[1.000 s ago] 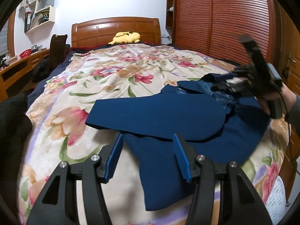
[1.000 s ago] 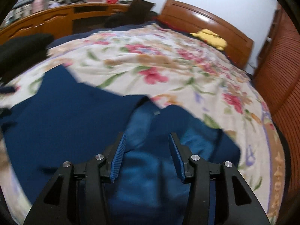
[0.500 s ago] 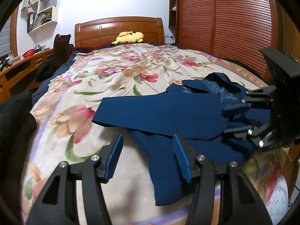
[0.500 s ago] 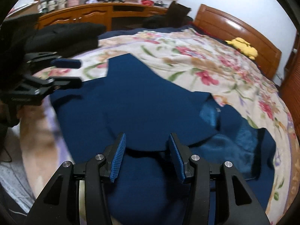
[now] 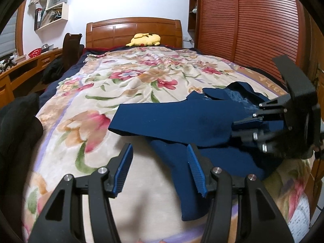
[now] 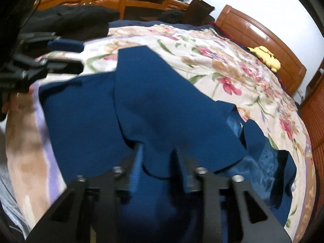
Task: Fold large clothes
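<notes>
Navy garment (image 5: 182, 119), floral blanket (image 5: 121, 85), spread flat

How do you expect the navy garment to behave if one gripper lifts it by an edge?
The navy garment would probably droop limply, since its layers already drape flat. Its shiny lining may slide.

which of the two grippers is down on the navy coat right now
The right gripper: its fingers straddle a fold of the navy coat. The left gripper hangs open over the floral blanket, short of the cloth.
</notes>
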Demonstrator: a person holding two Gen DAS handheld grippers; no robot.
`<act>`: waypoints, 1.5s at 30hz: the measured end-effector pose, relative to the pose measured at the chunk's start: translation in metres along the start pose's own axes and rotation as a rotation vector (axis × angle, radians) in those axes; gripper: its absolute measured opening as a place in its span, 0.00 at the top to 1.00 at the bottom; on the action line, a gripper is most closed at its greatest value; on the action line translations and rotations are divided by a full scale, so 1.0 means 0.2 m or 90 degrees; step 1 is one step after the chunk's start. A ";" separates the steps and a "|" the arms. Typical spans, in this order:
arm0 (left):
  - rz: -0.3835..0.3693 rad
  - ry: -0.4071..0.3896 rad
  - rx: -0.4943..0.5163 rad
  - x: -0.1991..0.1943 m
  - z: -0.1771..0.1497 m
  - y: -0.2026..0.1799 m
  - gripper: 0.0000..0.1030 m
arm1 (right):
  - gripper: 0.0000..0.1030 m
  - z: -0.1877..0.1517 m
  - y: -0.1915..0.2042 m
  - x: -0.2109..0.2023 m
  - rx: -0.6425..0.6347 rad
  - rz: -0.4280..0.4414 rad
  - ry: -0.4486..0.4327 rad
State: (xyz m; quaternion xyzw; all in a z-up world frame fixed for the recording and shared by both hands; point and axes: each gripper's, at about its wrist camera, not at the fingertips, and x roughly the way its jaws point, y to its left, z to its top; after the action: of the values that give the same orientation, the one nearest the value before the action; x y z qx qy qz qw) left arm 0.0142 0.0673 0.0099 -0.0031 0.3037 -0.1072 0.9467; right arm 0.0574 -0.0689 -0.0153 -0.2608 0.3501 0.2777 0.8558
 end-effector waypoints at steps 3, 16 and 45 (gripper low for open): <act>0.002 -0.001 -0.001 0.00 0.00 0.00 0.47 | 0.94 0.08 -0.08 -0.04 0.025 -0.016 -0.041; 0.005 0.002 -0.009 0.03 0.00 0.03 0.47 | 0.96 0.46 -0.62 0.10 0.142 -0.153 -0.089; -0.001 0.000 -0.004 0.00 -0.01 0.03 0.47 | 0.88 0.10 -0.08 0.18 -0.056 -0.049 0.067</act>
State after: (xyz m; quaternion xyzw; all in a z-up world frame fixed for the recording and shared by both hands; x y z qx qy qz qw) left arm 0.0156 0.0738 0.0078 -0.0063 0.3037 -0.1069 0.9467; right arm 0.1001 -0.0570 -0.0258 -0.3261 0.3718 0.2456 0.8337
